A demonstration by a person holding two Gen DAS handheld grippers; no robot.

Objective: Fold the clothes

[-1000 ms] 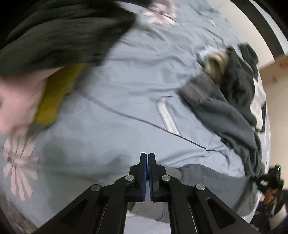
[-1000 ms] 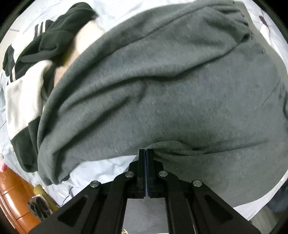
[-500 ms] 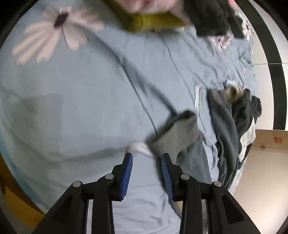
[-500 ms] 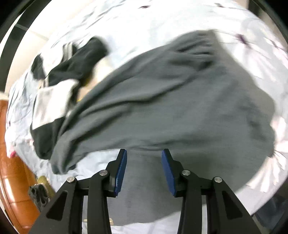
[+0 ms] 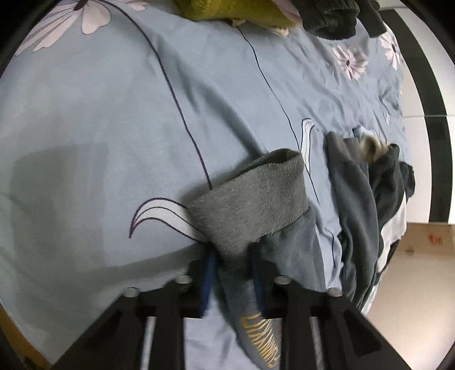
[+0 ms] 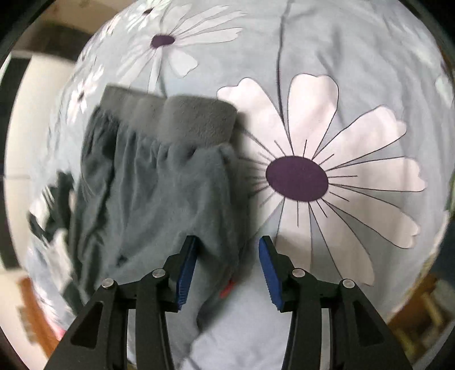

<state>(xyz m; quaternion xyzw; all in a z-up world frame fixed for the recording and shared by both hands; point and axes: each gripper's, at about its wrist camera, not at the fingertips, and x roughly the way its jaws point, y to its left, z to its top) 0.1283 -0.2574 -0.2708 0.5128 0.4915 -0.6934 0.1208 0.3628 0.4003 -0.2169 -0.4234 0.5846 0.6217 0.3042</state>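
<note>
Two grippers work one grey fleece garment on a bed with a pale blue flowered bedsheet. A second ago both pairs of jaws were shut and the right wrist view was filled by the garment's broad body; now each gripper sits at a different end of it. The left gripper has come down onto the sleeve just below its ribbed cuff, and its jaws are closing with the fabric bunched between the blue pads, though blur hides whether they already pinch it. The right gripper has swung across to the ribbed hem; its jaws are opening, standing moderately wide, with the garment's edge and a small red tag lying between them, untouched by the right pad.

That shift suggests a release and a re-grip: the piece looks laid out and the next fold is being set up, with no finished fold visible yet. Other clothes wait in a dark heap near the bed's far edge, and a yellow item lies at the top.
</note>
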